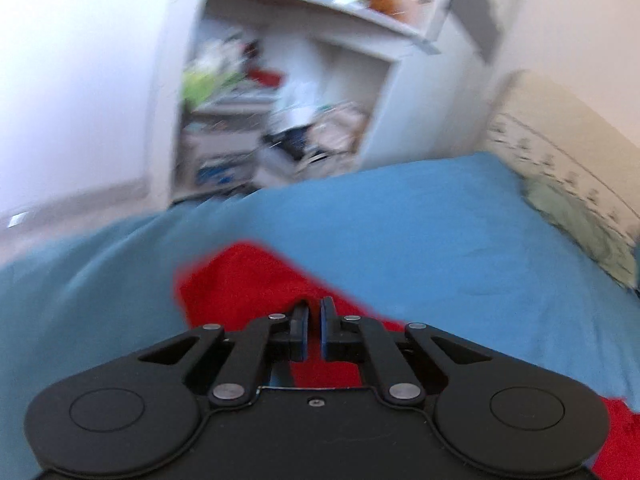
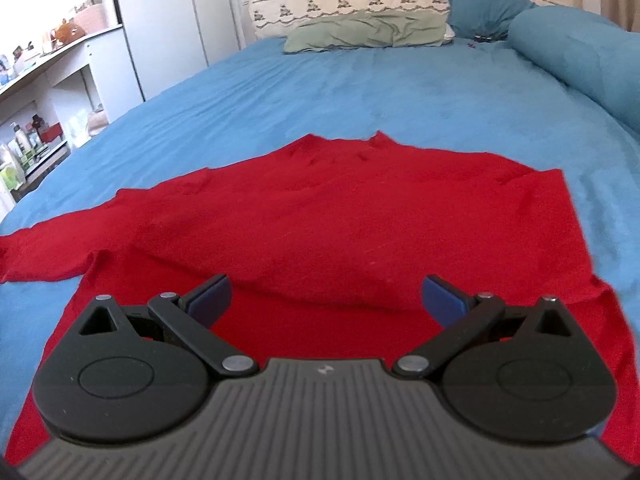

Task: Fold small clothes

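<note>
Two grippers work one red shirt point(image 2: 320, 216), which lies spread on the blue bedsheet point(image 2: 360, 92) with its collar toward the pillows point(image 2: 360, 34) and one sleeve reaching out to the left. My left gripper point(image 1: 314, 312) hangs low over that sleeve end, its jaws drawn almost together. The view there is blurred, so I cannot make out whether a fold of red cloth is pinched between the pads or only lies beneath them; I judge a pinch is the aim, since a sleeve must be lifted by its tip to fold inward. Beyond it stands a cluttered white shelf unit point(image 1: 280, 100). My right gripper point(image 2: 326, 292) has its jaws spread wide, holding nothing, poised above the shirt's near hem, probably to take that edge once the sleeve is over.
</note>
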A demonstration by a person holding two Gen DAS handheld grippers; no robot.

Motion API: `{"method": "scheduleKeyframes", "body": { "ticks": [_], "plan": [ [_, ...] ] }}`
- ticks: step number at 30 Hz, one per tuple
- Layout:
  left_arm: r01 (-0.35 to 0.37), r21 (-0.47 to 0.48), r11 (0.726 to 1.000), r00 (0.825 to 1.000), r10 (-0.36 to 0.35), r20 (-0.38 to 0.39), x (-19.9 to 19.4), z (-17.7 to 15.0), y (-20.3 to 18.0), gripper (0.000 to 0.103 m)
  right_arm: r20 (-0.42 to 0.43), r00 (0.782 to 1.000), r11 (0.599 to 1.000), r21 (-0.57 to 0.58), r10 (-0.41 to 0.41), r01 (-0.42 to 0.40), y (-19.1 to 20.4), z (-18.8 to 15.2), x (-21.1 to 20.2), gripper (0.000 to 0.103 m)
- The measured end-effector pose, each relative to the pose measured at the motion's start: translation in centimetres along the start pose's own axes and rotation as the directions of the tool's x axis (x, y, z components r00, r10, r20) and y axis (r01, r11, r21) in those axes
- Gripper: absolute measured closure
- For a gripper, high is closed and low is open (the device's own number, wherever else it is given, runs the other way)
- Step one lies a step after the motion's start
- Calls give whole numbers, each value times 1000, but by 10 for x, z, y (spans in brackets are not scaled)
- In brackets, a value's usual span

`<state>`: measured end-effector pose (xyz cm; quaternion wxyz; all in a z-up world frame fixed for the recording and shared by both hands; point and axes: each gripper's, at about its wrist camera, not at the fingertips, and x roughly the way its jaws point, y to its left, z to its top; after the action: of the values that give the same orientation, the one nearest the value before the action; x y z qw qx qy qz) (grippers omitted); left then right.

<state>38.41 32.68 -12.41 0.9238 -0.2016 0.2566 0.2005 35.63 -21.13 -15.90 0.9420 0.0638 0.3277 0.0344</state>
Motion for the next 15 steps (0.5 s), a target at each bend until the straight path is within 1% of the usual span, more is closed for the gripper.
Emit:
{"method": "scheduleKeyframes", "body": {
  "ticks": [2,4,5,8,10,12,14,15],
  "plan": [
    [52,60,997,998,-54,37,-18,6,-32,98,5,1000,1000,19,3,-3,-9,4,-7,0],
    [122,120,985,990,-130,59,-38,9,-70,98,19,1000,999,41,1,-1,-19,7,-16,0],
    [156,153,976,984,-168,67,-49,9,-90,98,25,1000,999,51,-1,0,-24,9,-21,0],
    [256,260,931,956,-283,71,-78,-1,-156,98,43,999,997,73,-11,8,-40,15,-35,0],
    [323,311,894,934,-354,48,-93,-17,-198,98,55,998,997,78,-24,20,-52,19,-45,0],
    [380,352,855,913,-409,7,-100,-39,-239,98,68,997,997,76,-38,33,-62,21,-55,0],
    [428,379,821,895,-443,-54,-100,-63,-274,98,79,996,996,77,-50,44,-74,23,-63,0],
    [457,385,802,884,-457,-97,-99,-78,-291,98,84,995,996,79,-57,50,-80,24,-67,0]
  ]
}}
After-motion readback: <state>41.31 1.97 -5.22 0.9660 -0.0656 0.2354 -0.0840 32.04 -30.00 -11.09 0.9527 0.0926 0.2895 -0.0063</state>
